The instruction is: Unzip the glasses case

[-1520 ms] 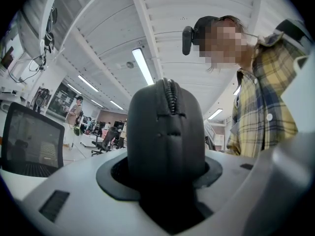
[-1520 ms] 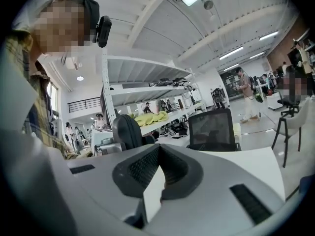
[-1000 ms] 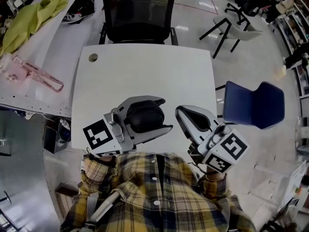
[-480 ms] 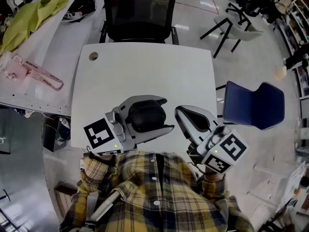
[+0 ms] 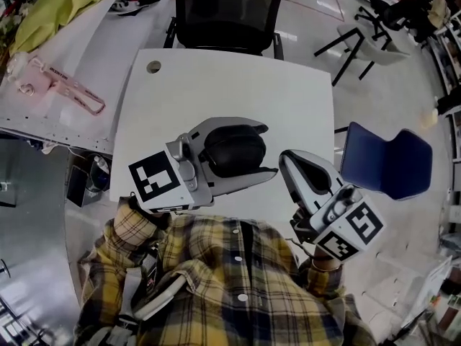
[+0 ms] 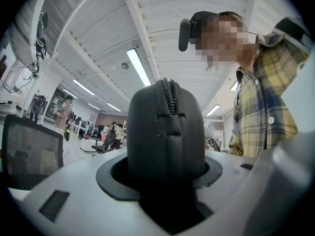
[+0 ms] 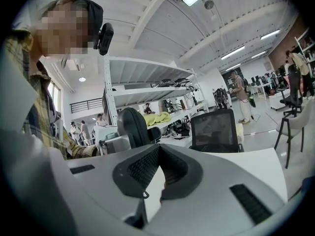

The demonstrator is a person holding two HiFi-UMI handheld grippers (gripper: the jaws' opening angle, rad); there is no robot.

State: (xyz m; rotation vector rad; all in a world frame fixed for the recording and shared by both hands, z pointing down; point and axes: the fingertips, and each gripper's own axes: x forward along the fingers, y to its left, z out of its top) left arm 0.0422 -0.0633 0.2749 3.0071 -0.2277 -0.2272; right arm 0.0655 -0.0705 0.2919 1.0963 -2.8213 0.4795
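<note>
The left gripper [image 5: 265, 150] is clamped on the rounded black fabric glasses case [image 5: 232, 150], holding it above the square white table [image 5: 238, 85]. The case's zipper [image 6: 171, 95] is shut. Just beside it, the right gripper [image 5: 288, 161] has its jaws together, empty.

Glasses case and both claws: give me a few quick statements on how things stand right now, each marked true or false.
1. The left claw is clamped on the glasses case. True.
2. The right claw is gripping the case's zip. False: it is off to the right of the case, not touching it, with its jaws together on nothing.
3. The zip teeth along the case's edge show in the left gripper view. True.
4. A blue chair stands at the far edge of the table. False: the chair there is the black chair. The blue chair is off the table's right side.
</note>
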